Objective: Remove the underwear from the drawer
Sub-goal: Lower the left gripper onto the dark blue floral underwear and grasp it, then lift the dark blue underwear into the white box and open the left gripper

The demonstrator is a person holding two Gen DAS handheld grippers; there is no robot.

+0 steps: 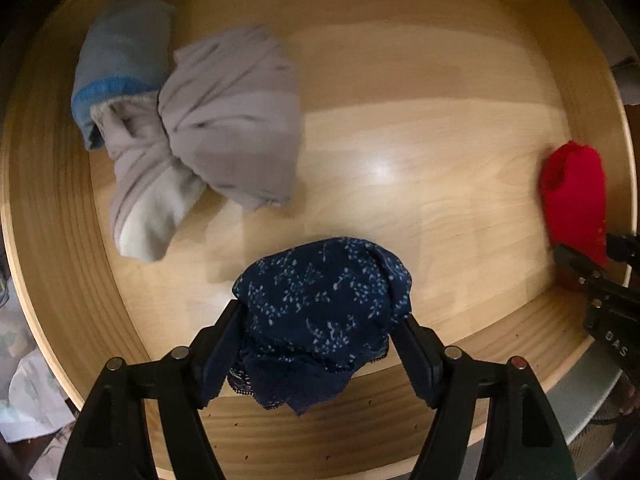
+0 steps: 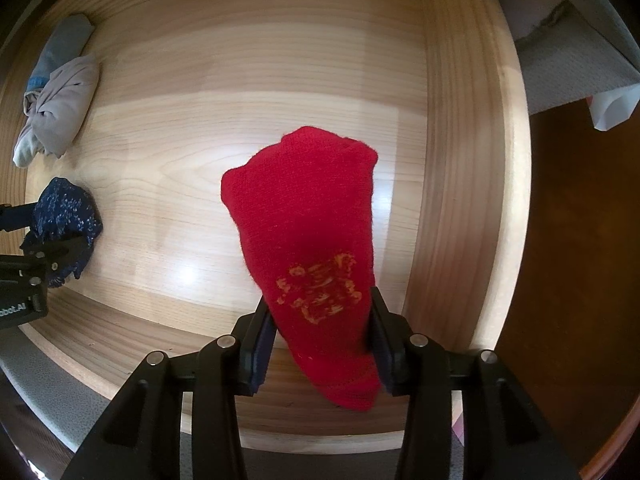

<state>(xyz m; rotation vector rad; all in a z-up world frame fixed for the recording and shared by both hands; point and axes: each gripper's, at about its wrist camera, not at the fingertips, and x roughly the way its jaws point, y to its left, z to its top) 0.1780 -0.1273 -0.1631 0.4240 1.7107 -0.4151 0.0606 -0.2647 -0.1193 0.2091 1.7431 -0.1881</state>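
My left gripper is shut on navy floral lace underwear, held above the wooden drawer floor near its front wall. My right gripper is shut on a red knit garment with an orange print, held over the drawer's right side. The red garment also shows in the left wrist view, and the navy underwear in the right wrist view. A grey knotted garment and a blue-grey folded one lie at the drawer's back left.
The drawer's right wall stands close beside the red garment. A grey padded surface lies outside the drawer at the upper right. Light patterned fabric lies outside the drawer's left wall.
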